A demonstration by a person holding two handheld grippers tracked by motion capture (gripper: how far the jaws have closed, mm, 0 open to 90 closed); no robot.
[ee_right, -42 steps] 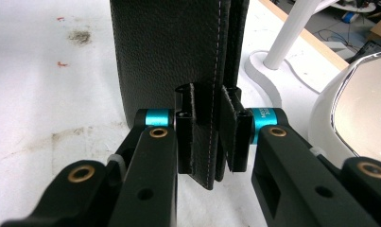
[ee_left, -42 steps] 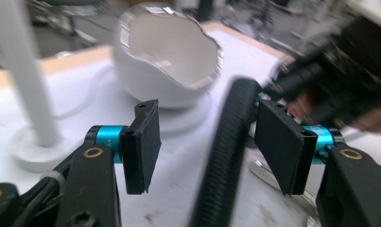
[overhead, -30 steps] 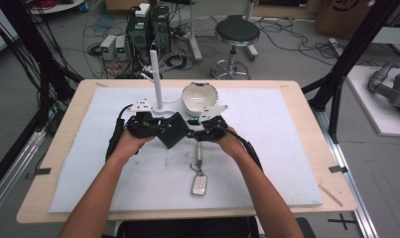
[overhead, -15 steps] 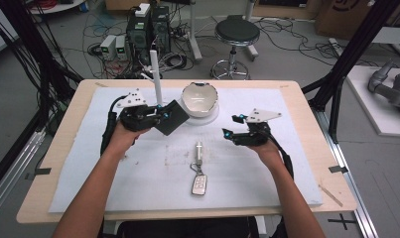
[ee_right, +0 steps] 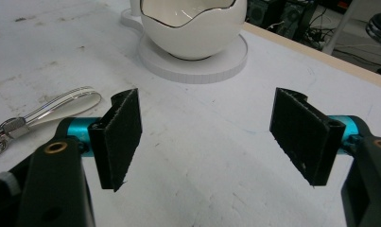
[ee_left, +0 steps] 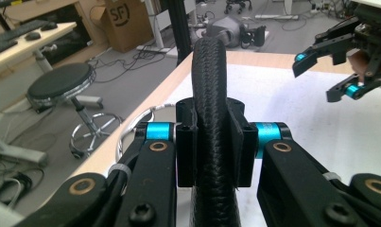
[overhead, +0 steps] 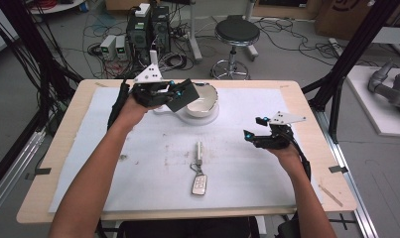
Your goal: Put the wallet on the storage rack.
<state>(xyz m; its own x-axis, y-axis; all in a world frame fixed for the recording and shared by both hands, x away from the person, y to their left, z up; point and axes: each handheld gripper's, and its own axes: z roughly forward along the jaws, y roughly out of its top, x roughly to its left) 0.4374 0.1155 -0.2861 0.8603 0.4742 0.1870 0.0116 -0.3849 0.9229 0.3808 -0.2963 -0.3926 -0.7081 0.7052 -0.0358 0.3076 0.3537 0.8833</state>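
Note:
My left gripper (overhead: pixel 173 94) is raised over the table's far left, just left of the bowl, shut on a flat black textured wallet (overhead: pixel 181 96). In the left gripper view the wallet (ee_left: pixel 209 61) stands edge-on between the pads of my left gripper (ee_left: pixel 212 142). My right gripper (overhead: pixel 252 137) hovers low over the right side of the white mat. Its jaws have just been opening, and they stand wide apart with only bare mat between them in the right gripper view (ee_right: pixel 209 137). The left gripper view also catches the right gripper (ee_left: pixel 339 64) farther off.
A white egg-shaped bowl (overhead: pixel 203 101) with a wavy gold rim sits on a round white base (ee_right: pixel 226 66) at the back centre. A key fob (overhead: pixel 198 184) with a strap (ee_right: pixel 60 106) lies mid-mat. A white post (overhead: pixel 153 55) rises behind the left hand.
Both grippers were together at the wallet. The right one let go, opened and swung to the right. The left one lifted the wallet up toward the bowl.

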